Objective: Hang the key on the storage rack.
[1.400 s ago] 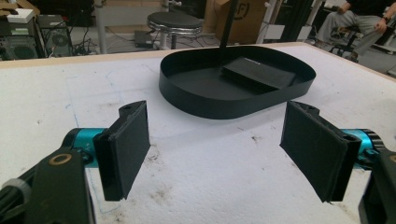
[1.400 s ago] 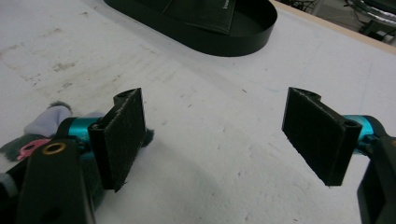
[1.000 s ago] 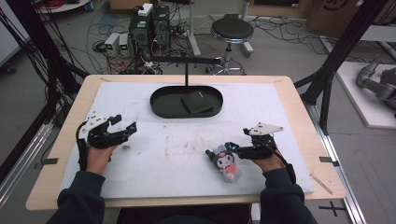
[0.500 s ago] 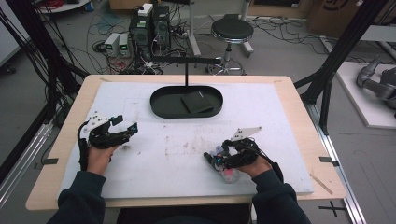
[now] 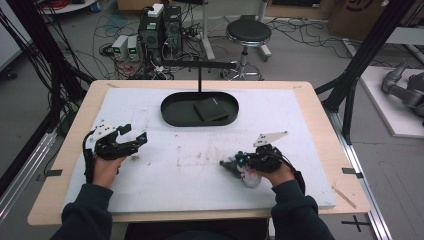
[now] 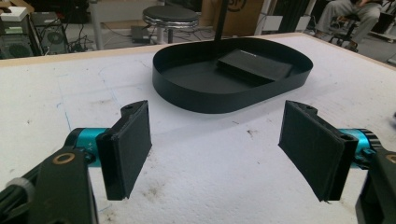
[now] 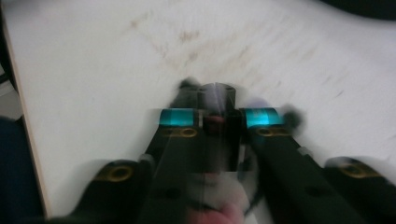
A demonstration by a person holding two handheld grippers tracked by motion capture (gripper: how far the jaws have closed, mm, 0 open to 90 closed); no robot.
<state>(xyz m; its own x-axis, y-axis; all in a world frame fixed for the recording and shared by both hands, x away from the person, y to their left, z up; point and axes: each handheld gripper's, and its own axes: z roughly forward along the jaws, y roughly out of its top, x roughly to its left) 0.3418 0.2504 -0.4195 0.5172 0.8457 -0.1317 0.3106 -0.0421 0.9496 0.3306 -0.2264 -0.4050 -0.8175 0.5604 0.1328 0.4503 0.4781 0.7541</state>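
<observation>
My right gripper lies low over the white foam mat at the front right, shut on a small white, pink and dark object. The right gripper view is blurred; there the jaws of the right gripper stand close together around that object. At the front left, my left gripper hovers open above the mat with nothing between its pads. In the left gripper view it faces a black oval tray that holds a flat black box.
The black oval tray with the black box sits at the back middle of the mat, under a black T-shaped stand. The wooden table edge frames the mat. Stains mark the mat's centre.
My right hand has rolled and shifted slightly left with the object in its jaws, and it is still moving. The left gripper has stayed in place, open.
</observation>
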